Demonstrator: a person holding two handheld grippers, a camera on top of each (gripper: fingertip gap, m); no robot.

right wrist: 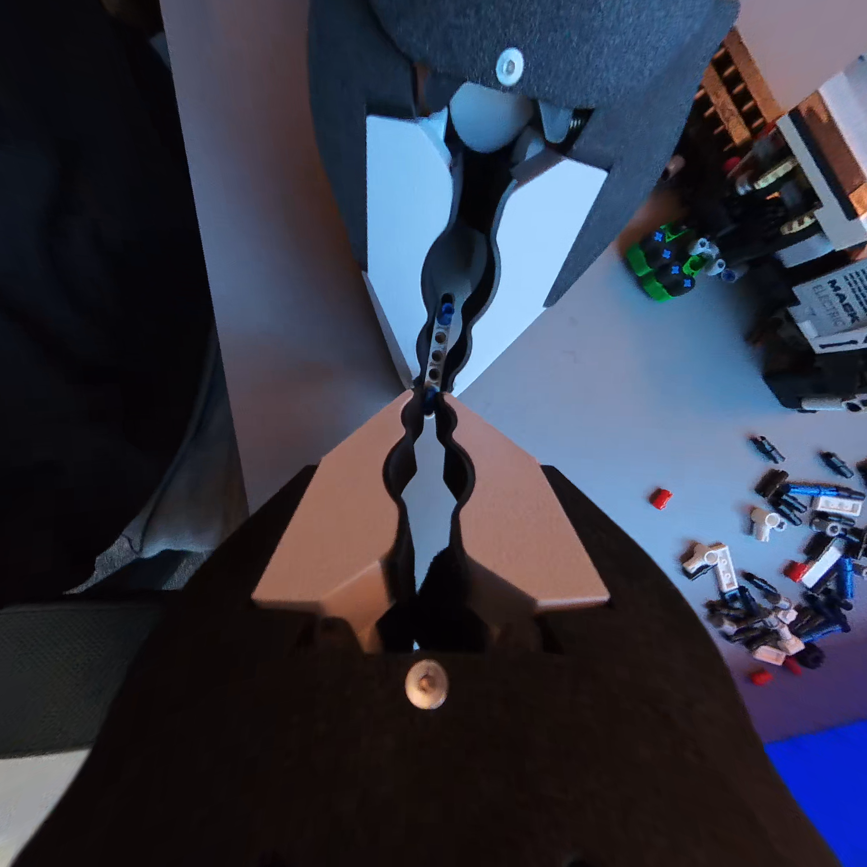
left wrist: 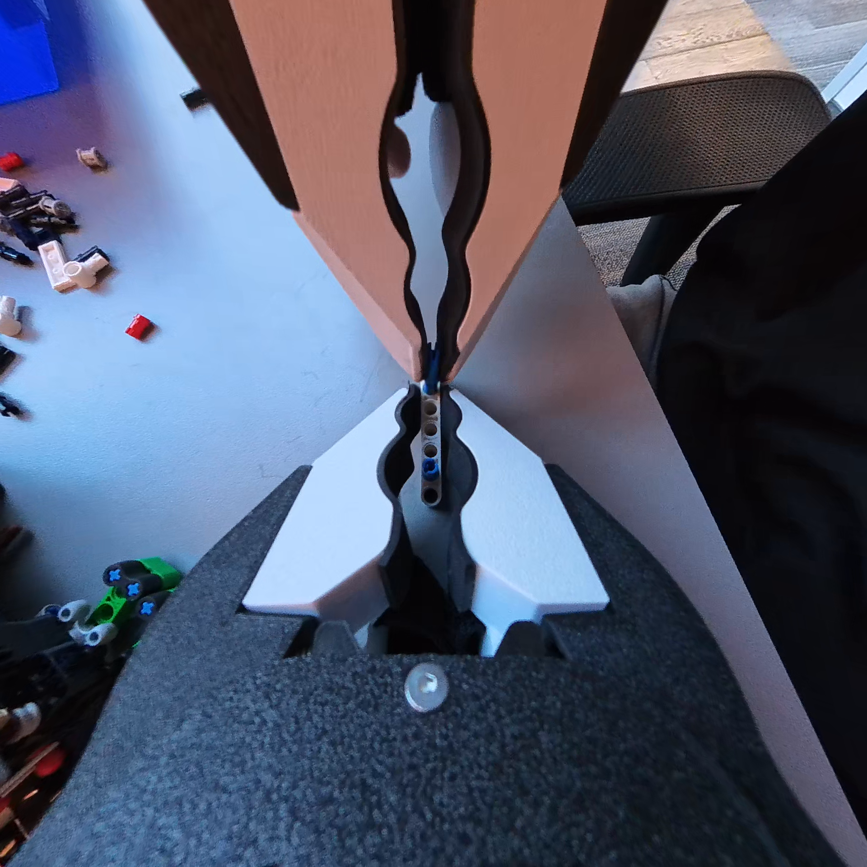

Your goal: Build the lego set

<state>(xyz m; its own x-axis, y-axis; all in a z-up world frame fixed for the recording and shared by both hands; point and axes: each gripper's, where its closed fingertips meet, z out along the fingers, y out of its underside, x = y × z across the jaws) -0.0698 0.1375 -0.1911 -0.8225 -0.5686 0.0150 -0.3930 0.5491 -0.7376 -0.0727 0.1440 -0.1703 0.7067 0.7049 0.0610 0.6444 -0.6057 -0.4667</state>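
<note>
My left gripper (left wrist: 430, 391), with white fingers, is shut on a grey holed beam (left wrist: 430, 452) that has a blue pin (left wrist: 429, 467) in one hole. My right gripper (right wrist: 428, 399), with salmon fingers, is shut on a second blue pin (right wrist: 430, 396) at the beam's far end hole. The two grippers meet tip to tip above the white table near its edge. The beam shows in the right wrist view (right wrist: 437, 347) between the white fingers (right wrist: 539, 225). The salmon fingers (left wrist: 328, 187) come from above in the left wrist view.
Loose parts lie on the table: a red piece (left wrist: 139, 326), white connectors (left wrist: 70, 267), a green and black assembly (left wrist: 140, 586), a pile of black, blue and white pieces (right wrist: 797, 563) and a partly built model (right wrist: 807, 262). A blue object (left wrist: 23, 51) sits far off. A black mesh chair (left wrist: 703, 136) stands past the table edge. Left and right tips are no more than a few centimetres apart.
</note>
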